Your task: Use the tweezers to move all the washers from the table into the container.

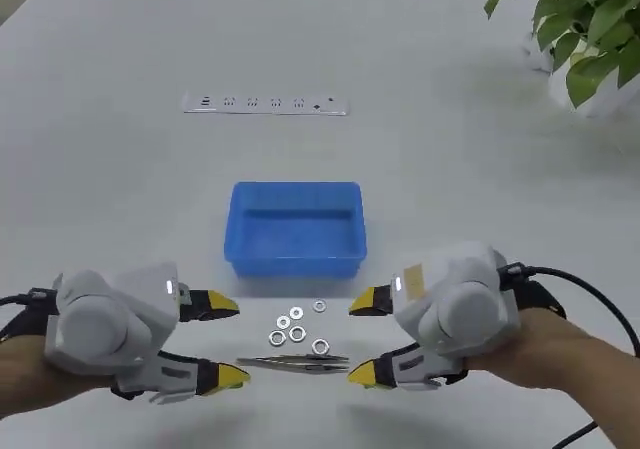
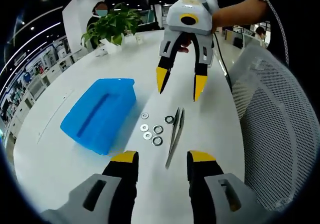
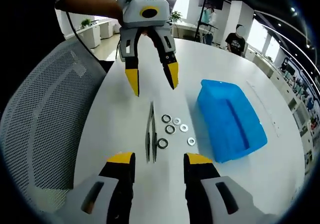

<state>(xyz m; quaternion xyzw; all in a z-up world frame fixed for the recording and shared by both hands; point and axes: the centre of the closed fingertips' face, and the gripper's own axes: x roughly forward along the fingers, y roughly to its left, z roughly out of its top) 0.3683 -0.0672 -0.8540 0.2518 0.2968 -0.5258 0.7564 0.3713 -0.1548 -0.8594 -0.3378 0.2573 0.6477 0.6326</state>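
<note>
You are at the very start: none of the six washers (image 1: 297, 334) is in the container (image 1: 296, 227), and the tweezers (image 1: 293, 362) lie untouched on the bench (image 1: 450, 149). The washers sit loosely clustered on the near side of the container, close to its front wall. The tweezers lie just past them, a little farther from the container, with one washer almost touching them. Your left gripper (image 1: 232, 341) and right gripper (image 1: 360, 337) hover on the near side of the container, one off each end of the tweezers. Both have their jaws spread wide and hold nothing. The long axis of the tweezers runs parallel to the container's front wall, straight from one gripper to the other. The two arms appear to part toward your right gripper, so I judge the tips point that way and the joined end points at your left gripper. Your next move is the pickup. Close one gripper across the two arms partway along, so that squeezing works the tips. The tweezers lie flat and thin on the bench, so come in low.
</note>
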